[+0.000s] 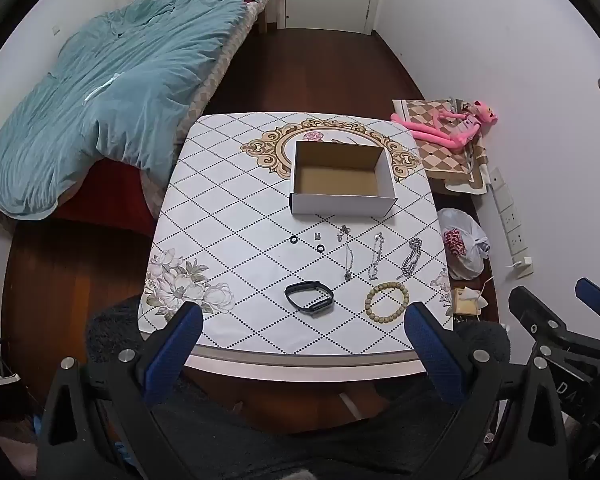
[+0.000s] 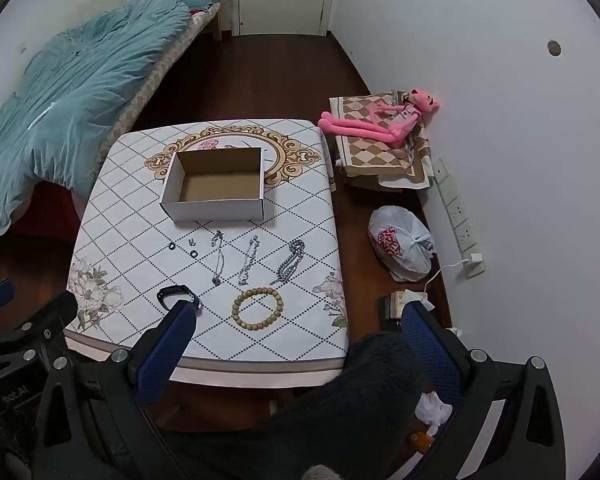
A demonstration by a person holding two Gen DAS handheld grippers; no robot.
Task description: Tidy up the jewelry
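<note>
1. Both grippers hover at the bench's near edge, jaws spread wide and empty: left gripper, right gripper.
2. Nearest the box's far side of the spread lie the band and bead bracelet.
3. Closer to the box: three chains and small rings, all loose on the bench.
4. The box stands empty beyond them, so by my reading nothing is sorted yet; every piece is left.
</note>
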